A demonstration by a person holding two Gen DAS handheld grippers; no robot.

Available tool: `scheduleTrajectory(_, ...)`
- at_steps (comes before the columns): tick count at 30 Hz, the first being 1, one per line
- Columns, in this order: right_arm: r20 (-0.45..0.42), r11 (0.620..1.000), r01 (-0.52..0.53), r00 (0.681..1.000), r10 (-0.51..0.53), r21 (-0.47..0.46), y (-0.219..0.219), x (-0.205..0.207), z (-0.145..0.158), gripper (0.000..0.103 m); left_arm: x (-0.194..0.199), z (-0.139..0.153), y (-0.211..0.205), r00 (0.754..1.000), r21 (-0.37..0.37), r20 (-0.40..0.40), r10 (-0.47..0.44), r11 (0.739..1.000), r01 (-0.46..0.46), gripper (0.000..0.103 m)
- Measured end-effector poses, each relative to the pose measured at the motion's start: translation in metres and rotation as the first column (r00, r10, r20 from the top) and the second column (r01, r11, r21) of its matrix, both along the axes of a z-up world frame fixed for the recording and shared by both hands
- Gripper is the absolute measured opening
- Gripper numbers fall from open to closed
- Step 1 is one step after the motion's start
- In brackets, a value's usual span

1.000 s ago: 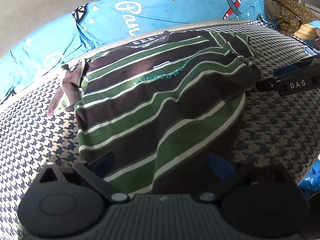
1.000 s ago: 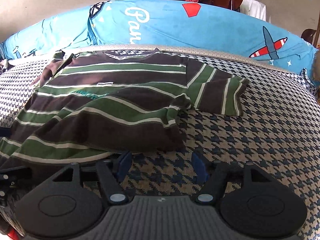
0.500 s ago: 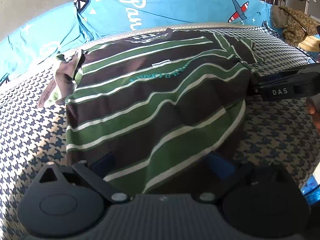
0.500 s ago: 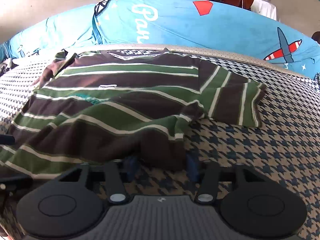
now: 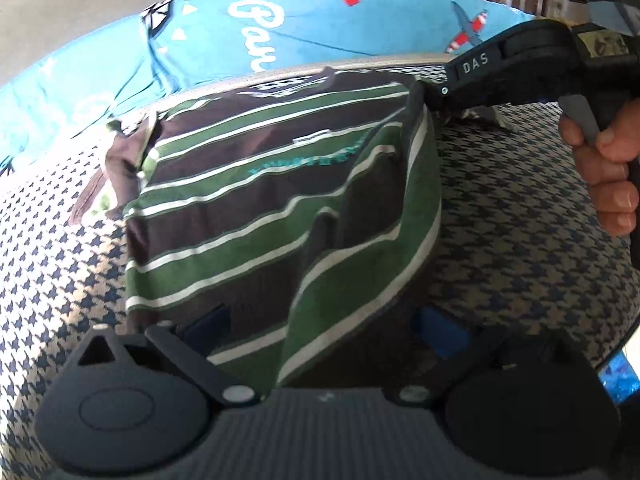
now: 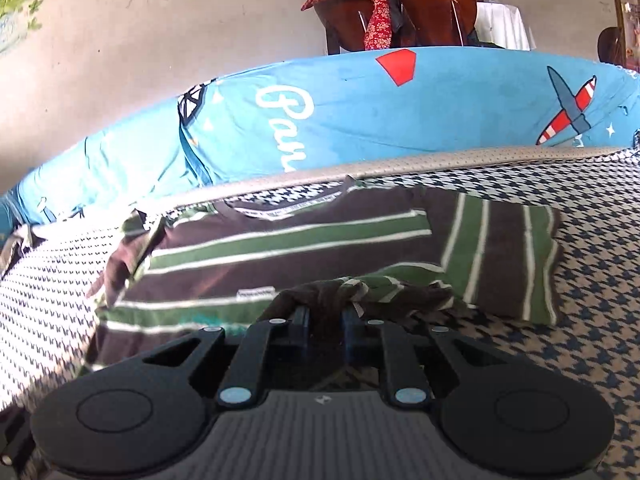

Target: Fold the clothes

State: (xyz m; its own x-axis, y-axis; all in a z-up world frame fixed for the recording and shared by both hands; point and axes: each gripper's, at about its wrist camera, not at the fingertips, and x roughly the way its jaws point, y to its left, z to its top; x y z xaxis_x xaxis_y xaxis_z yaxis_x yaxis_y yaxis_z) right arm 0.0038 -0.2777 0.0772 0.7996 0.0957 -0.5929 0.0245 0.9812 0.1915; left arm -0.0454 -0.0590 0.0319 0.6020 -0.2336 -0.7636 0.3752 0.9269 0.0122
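- Shirt (image 5: 280, 200), striped green and brown, lies on the houndstooth bed (image 5: 520, 248) with its collar toward the blue bolster (image 5: 300, 40) at the far edge
- Right gripper (image 6: 324, 318) has its jaws pinched narrow on a bunched wad of the hem, lifted clear of the bed and hanging over the shirt's middle
- From the left wrist view that same right gripper (image 5: 424, 92) sits up near the collar end, cloth draping down from its tip, a hand (image 5: 604, 168) squeezing the trigger
- Left gripper (image 5: 320, 332) is low at the near hem; its jaws stand apart with fabric draped between and over them, so I cannot tell whether they truly grip the cloth
- Key relation: the shirt's long axis runs hem to collar, straight away from both grippers, and the right one is far nearer the collar
- Judgement: the fold goes hem-to-collar, so the left side looks to need carrying forward to match, or the crease comes out skewed
- Right sleeve (image 6: 504, 256) lies flat, splayed out sideways
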Motion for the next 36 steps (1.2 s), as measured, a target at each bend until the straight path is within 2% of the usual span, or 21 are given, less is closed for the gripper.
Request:
scheduleTrajectory(6,-0.002,0.997,0.018,1.0,-0.018,0.074,0.014,0.025,-0.004,0.019,0.013,-0.001,0.025,0.991,-0.045,-0.018,0.132,0.99,-0.133,0.103)
scheduleTrajectory(9,-0.017,0.991,0.04,0.999,-0.038,0.126,0.014,0.034,-0.007,0.025,0.018,-0.004,0.035,0.983,-0.071,-0.039,0.181,0.98,-0.183,0.103)
scheduleTrajectory(11,0.005,0.985,0.049,0.999,-0.05,0.164,0.01,0.034,-0.003,0.039,0.021,-0.005,0.041,0.977,-0.084,-0.055,0.206,0.974,-0.211,0.103)
scheduleTrajectory(12,0.017,0.982,0.052,0.998,-0.057,0.183,0.008,0.034,-0.001,0.042,0.023,-0.006,0.044,0.974,-0.089,-0.063,0.216,0.971,-0.221,0.103)
scheduleTrajectory(15,0.061,0.978,0.045,0.996,-0.059,0.202,0.002,0.027,0.011,0.045,0.027,-0.008,0.05,0.969,-0.102,-0.078,0.233,0.965,-0.24,0.103)
scheduleTrajectory(20,0.064,0.99,0.047,0.996,-0.056,0.133,-0.012,0.014,0.021,0.046,0.03,-0.007,0.052,0.967,-0.105,-0.077,0.244,0.962,-0.252,0.103)
scheduleTrajectory(27,-0.012,0.998,0.057,0.998,-0.057,0.031,-0.027,0.003,0.006,0.047,0.034,-0.005,0.057,0.961,-0.126,-0.082,0.266,0.953,-0.275,0.103)
scheduleTrajectory(29,-0.034,0.999,0.039,0.999,-0.039,0.009,-0.026,0.004,0.001,0.056,0.035,-0.005,0.057,0.96,-0.124,-0.079,0.268,0.953,-0.276,0.103)
scheduleTrajectory(32,-0.064,0.999,0.013,0.998,-0.015,-0.03,-0.02,0.007,-0.008,0.061,0.036,-0.005,0.057,0.959,-0.127,-0.079,0.272,0.952,-0.28,0.103)
scheduleTrajectory(36,-0.074,0.999,0.005,0.997,-0.008,-0.032,-0.016,0.014,-0.018,0.064,0.042,-0.007,0.058,0.959,-0.131,-0.079,0.274,0.95,-0.282,0.103)
